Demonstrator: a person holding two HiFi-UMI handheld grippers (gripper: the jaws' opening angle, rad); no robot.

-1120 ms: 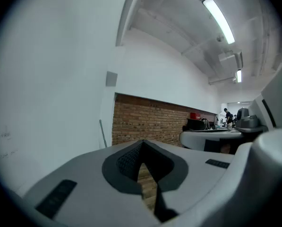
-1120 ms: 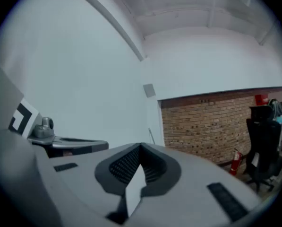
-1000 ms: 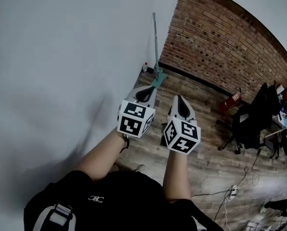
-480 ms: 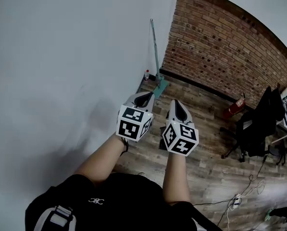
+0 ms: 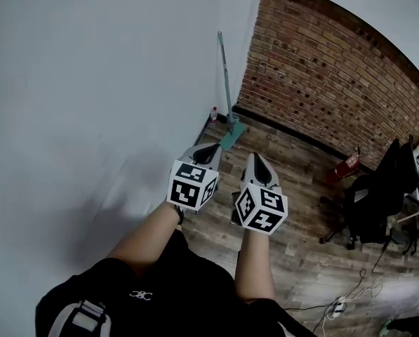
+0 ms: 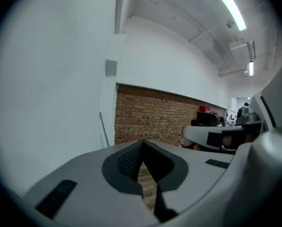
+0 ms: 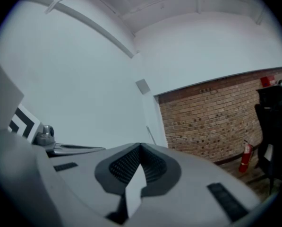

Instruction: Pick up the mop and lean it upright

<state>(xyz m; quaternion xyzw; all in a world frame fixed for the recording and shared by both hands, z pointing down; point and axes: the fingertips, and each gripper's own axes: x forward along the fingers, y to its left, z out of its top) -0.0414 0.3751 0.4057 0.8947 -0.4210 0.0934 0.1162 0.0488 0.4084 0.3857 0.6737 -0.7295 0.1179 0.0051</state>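
Observation:
The mop (image 5: 225, 83) stands upright in the corner, its thin teal handle leaning on the white wall and its teal head (image 5: 232, 136) on the wooden floor. The handle also shows in the left gripper view (image 6: 103, 130) and the right gripper view (image 7: 151, 135). My left gripper (image 5: 210, 148) and right gripper (image 5: 255, 159) hang side by side in front of me, well short of the mop. Both are shut with nothing between the jaws (image 6: 141, 143) (image 7: 141, 146).
A white wall (image 5: 90, 83) runs along my left and a brick wall (image 5: 321, 69) crosses ahead. A small bottle (image 5: 213, 114) stands by the mop. A red fire extinguisher (image 5: 343, 166), a black office chair (image 5: 369, 195) and floor cables (image 5: 342, 302) lie to the right.
Both grippers have sunk slightly in the head view and stayed shut. The view has shifted a little. The mop still leans in the corner as before.

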